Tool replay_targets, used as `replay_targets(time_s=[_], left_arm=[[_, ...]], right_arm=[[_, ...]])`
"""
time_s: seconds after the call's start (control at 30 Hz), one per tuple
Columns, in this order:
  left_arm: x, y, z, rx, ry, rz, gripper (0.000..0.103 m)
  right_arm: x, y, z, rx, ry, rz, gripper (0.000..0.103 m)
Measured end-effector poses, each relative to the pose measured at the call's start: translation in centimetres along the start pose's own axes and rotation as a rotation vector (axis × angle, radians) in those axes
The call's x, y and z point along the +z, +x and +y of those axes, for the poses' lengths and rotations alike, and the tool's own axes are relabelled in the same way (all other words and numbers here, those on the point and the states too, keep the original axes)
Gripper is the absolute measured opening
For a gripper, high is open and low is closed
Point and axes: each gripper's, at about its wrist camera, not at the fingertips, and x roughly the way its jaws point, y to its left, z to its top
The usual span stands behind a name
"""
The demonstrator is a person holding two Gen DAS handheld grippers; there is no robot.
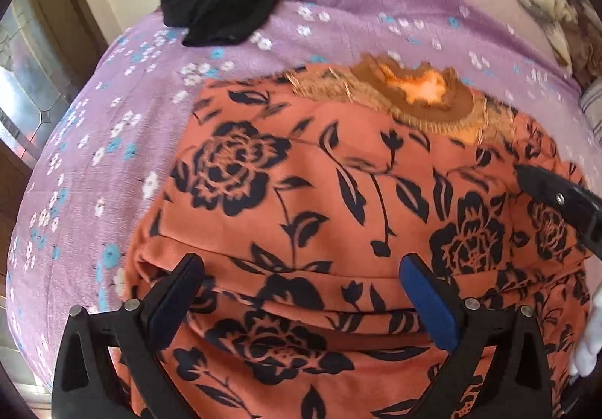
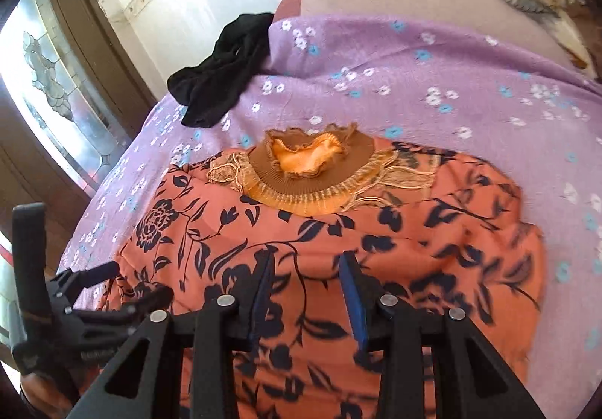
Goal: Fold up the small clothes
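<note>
Over on the far left, a crumpled black garment (image 2: pixel 225 76) lies at the edge of the bed (image 2: pixel 432 80), on its purple flowered cover, well apart from the rest. Nearer, the orange floral top (image 2: pixel 376 238) is spread across the middle of the bed, its brown ribbed collar (image 2: pixel 312 170) pointing to the far side. The left gripper (image 1: pixel 301 291) hovers over the near left part of the top, its jaws spread wide with cloth showing between them but nothing pinched. To the right, the right gripper (image 2: pixel 306 287) hangs over the near middle of the top, its jaws partly closed with a gap between the blue pads (image 2: pixel 353 298); they grip nothing.
</note>
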Motion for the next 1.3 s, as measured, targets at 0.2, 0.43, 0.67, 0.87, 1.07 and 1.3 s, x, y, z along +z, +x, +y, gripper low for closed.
replay_targets(time_s=[0.2, 0.43, 0.67, 0.87, 1.07, 1.3], left_arm=[[-0.1, 1.0, -1.2, 0.027, 0.023, 0.039, 0.103], [0.4, -0.4, 0.8, 0.071, -0.049, -0.043, 0.103], [0.4, 2.1, 2.3, 0.140, -0.079, 0.008, 0.103], [0.7, -0.1, 2.6, 0.125, -0.092, -0.068, 0.103], [1.2, 2.8, 4.3, 0.147, -0.118, 0.021, 0.103], [1.5, 0.8, 4.2, 0.105, -0.128, -0.047, 0.103]], right_arm=[[0.1, 1.8, -0.9, -0.035, 0.023, 0.055, 0.038], [-0.8, -0.5, -0.4, 0.005, 0.021, 0.035, 0.038], [-2.0, 1.2, 0.8, -0.046, -0.033, 0.123, 0.038], [-2.2, -0.2, 1.2, -0.001, -0.006, 0.114, 0.039], [-3.9, 1.0, 2.9, 0.009, -0.059, 0.143, 0.039], [-2.2, -2.0, 1.0, -0.065, -0.035, 0.040, 0.039]])
